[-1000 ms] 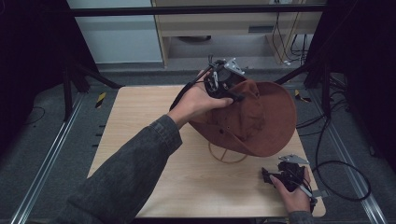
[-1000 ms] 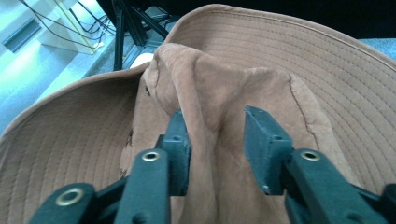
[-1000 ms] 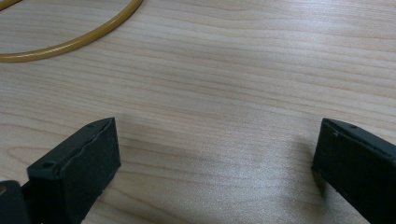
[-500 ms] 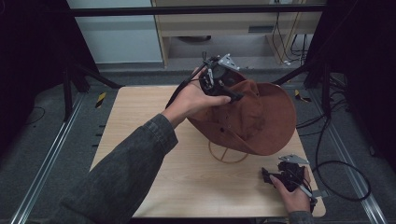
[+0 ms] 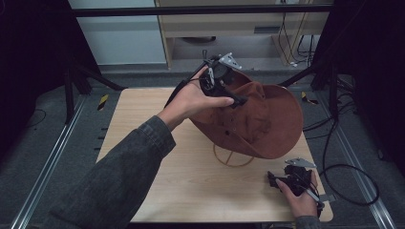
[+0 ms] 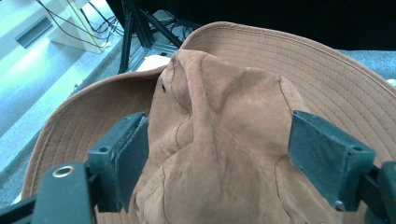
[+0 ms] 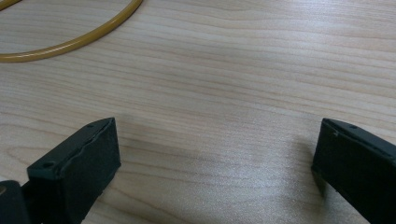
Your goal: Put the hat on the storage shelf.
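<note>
Hat (image 5: 260, 119), brown suede with a wide stitched brim, sits tilted over a yellow ring stand (image 5: 232, 157) near the middle of the light wooden table (image 5: 143, 124). In the high view the brim faces right and toward the camera, and the ring base of the stand shows on the table just below the lower edge of the brim.

The left gripper (image 5: 220, 86) is held at the upper left of the hat by the person's left hand (image 5: 191, 100), whose grey sleeve (image 5: 119, 176) runs in from the bottom left. In the left gripper view its 2 black jaws straddle the crumpled crown (image 6: 219, 140); the left pad (image 6: 130, 154) presses against the suede, and the right pad (image 6: 327, 154) sits at the crown's other side, so the jaws grip the crown between them. The brim (image 6: 327, 70) curves behind the crown in that view.

The right gripper (image 5: 279, 180) rests low near the table's front right corner, held by the right hand (image 5: 301, 198), well apart from the hat. In the right gripper view its 2 jaws stand wide apart with bare wood grain (image 7: 210, 116) between them and nothing held; an arc of the yellow ring (image 7: 74, 37) crosses the top left corner.

A black cable (image 5: 348, 176) loops on the floor right of the table.
</note>
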The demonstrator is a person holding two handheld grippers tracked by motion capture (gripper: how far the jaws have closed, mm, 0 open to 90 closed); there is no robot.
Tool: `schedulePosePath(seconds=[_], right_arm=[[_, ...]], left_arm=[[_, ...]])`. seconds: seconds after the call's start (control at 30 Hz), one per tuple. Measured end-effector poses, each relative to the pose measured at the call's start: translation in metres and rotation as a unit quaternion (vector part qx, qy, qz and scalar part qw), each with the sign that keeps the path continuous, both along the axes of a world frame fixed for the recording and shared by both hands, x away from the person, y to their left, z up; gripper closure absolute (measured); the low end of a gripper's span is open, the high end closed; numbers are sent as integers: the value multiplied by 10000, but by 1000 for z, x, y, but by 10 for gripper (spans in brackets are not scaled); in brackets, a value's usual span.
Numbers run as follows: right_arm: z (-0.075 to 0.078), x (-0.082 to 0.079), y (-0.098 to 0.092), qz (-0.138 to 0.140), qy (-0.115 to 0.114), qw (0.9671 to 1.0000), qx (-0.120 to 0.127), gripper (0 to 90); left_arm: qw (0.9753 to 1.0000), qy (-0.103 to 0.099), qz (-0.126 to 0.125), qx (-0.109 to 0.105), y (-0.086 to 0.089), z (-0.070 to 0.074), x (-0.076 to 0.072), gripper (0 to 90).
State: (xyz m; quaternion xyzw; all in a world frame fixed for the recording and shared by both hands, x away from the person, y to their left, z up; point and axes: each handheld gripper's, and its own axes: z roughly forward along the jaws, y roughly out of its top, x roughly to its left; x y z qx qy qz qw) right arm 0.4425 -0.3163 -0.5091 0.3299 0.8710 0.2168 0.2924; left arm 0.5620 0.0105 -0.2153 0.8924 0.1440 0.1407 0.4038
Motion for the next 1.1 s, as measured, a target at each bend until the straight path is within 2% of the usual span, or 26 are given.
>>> schedulePosePath(seconds=[0.17, 0.3, 0.4, 0.53, 0.7, 0.77, 1.0, 1.1], right_arm=[[0, 0, 0, -12, 5, 10000, -2, 8], [0, 0, 0, -11, 3, 10000, -3, 8], [0, 0, 0, -9, 3, 10000, -2, 8], [0, 0, 0, 1, 0, 10000, 0, 8], [0, 0, 0, -2, 0, 10000, 0, 8], [0, 0, 0, -10, 4, 10000, -3, 8], [0, 0, 0, -10, 2, 10000, -4, 8], [0, 0, 0, 2, 1, 10000, -7, 8]], left_arm=[[10000, 31, -42, 39, 4, 3, -4, 174], [9999, -29, -19, 97, 9, 6, -10, 163], [10000, -76, -19, 17, 17, 8, -15, 155], [9999, -107, 51, 121, 30, 9, -21, 146], [9996, -252, 154, 6, 48, 13, -33, 141], [9995, -245, 204, -12, 58, 13, -36, 139], [9984, -304, 404, -260, 95, 10, -50, 138], [9976, -303, 538, -328, 113, 4, -57, 136]])
